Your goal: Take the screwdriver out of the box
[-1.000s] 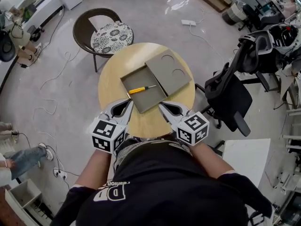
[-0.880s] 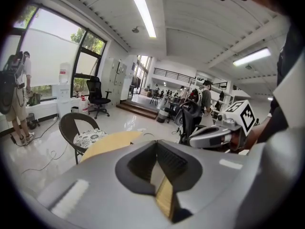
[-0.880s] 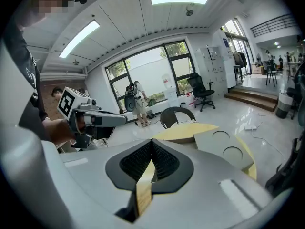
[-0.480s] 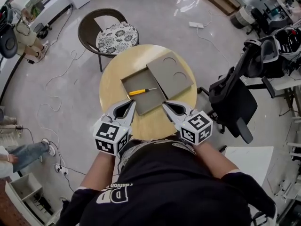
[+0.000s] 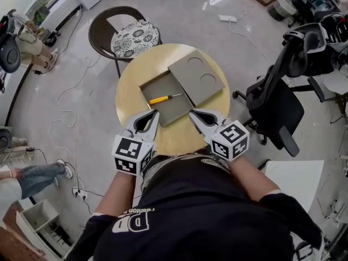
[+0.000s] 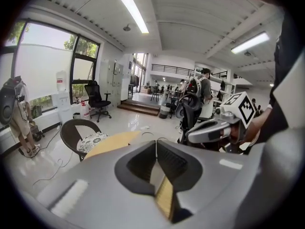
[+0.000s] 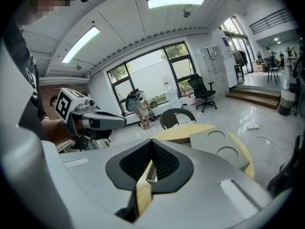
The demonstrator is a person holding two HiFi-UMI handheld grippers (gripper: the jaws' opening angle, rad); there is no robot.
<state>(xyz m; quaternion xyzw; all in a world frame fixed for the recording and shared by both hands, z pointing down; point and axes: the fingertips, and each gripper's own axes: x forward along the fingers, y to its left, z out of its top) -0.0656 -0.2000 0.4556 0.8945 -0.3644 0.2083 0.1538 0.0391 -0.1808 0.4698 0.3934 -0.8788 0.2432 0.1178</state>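
Note:
A yellow-handled screwdriver (image 5: 163,98) lies inside the open grey box (image 5: 173,112) on the round wooden table (image 5: 129,91). The box's grey lid (image 5: 199,79), with two round recesses, lies just right of it and also shows in the right gripper view (image 7: 215,146). My left gripper (image 5: 155,112) hovers at the box's near left edge, shut and empty. Level with it, my right gripper (image 5: 191,112) is at the near right corner, also shut and empty. In each gripper view the jaws meet at the tips, left gripper (image 6: 156,141) and right gripper (image 7: 151,140), and neither touches the screwdriver.
A brown chair with a patterned cushion (image 5: 134,37) stands beyond the table. A black office chair (image 5: 274,105) is close on the right. Cables trail over the floor at left, where a person's legs (image 5: 32,178) show.
Both grippers have edged forward a little toward the box's near edge, and their jaws stayed shut. The screwdriver, box and lid have not moved.

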